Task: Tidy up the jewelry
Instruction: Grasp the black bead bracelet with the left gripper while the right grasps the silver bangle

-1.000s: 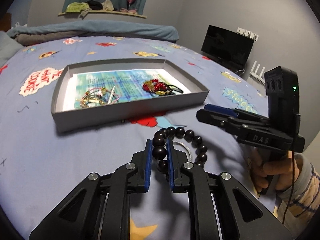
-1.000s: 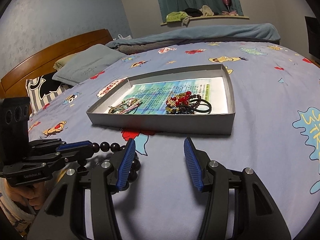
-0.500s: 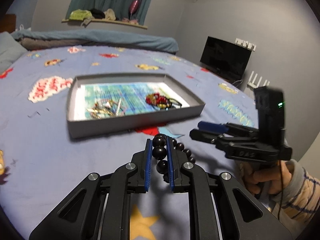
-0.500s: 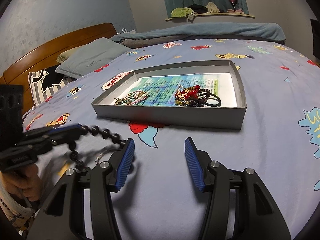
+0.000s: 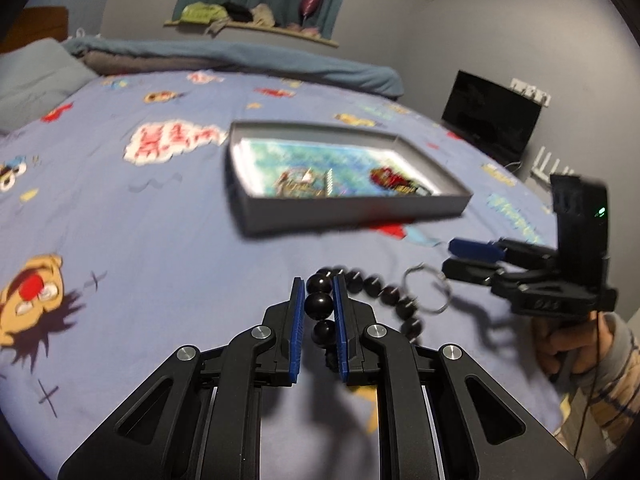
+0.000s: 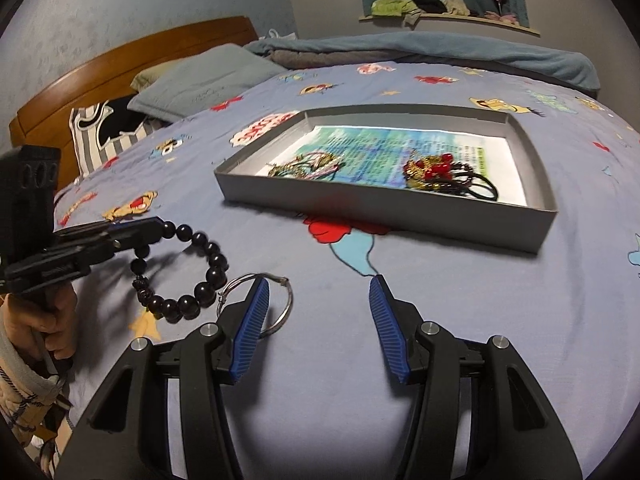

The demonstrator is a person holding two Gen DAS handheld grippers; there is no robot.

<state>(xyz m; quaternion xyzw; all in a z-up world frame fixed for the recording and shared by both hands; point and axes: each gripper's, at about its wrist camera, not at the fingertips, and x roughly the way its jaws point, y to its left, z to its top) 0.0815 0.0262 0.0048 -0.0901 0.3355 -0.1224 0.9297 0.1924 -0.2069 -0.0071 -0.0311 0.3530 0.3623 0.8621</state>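
Note:
My left gripper (image 5: 318,280) is shut on a black bead bracelet (image 5: 319,304), which hangs in a loop from its pads just above the sheet (image 6: 218,260). The right wrist view shows that left gripper (image 6: 148,232) at the left edge. My right gripper (image 6: 319,282) stands open with only bed sheet between its fingers. A thin silver bangle (image 6: 289,300) lies on the sheet, partly behind its left finger (image 6: 250,320). In the left wrist view the bangle (image 5: 424,311) is just below the right gripper (image 5: 460,258). Farther off stands a grey tray (image 6: 380,212) (image 5: 352,212).
Inside the tray lie a gold-coloured tangle (image 6: 308,168) and red beads with black bands (image 6: 436,170). Pillows (image 6: 208,80) and a wooden headboard (image 6: 120,64) are at the far left, a rolled blanket (image 6: 440,52) behind. A dark screen (image 5: 492,120) stands by the wall.
The left gripper has carried the bracelet up off the sheet and to the left, away from the tray. The silver bangle now shows beside the right gripper's left finger.

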